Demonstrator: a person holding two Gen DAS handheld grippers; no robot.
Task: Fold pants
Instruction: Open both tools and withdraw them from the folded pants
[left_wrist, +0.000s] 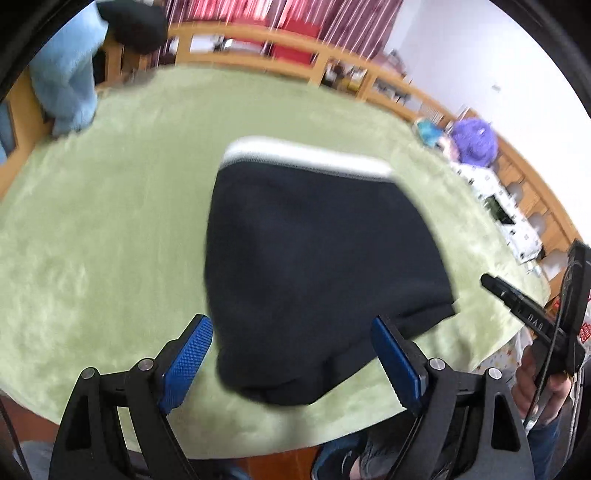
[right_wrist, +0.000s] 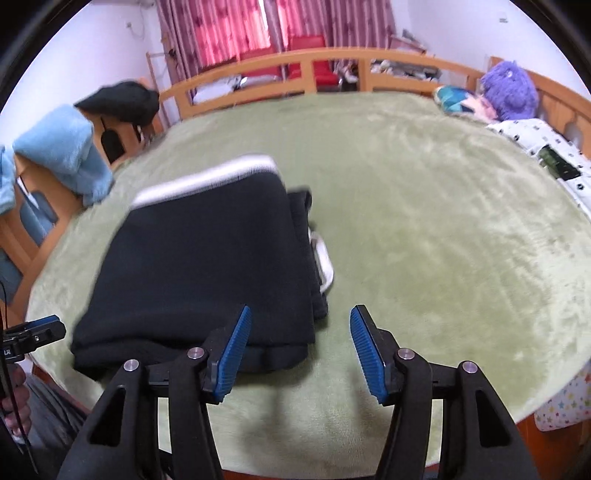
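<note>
While the black pants (right_wrist: 207, 258) lie folded on the green bed cover (right_wrist: 443, 240) (white waistband at the far edge), the left hand-held gripper (left_wrist: 291, 354) stands wide above their near edge, empty. Just right of them, the right hand-held gripper (right_wrist: 301, 350) gapes empty.

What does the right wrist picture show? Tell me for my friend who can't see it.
Folded black pants with a white waistband lie on a green blanket. The right gripper hangs open and empty just in front of them. A purple plush toy sits far behind.
</note>
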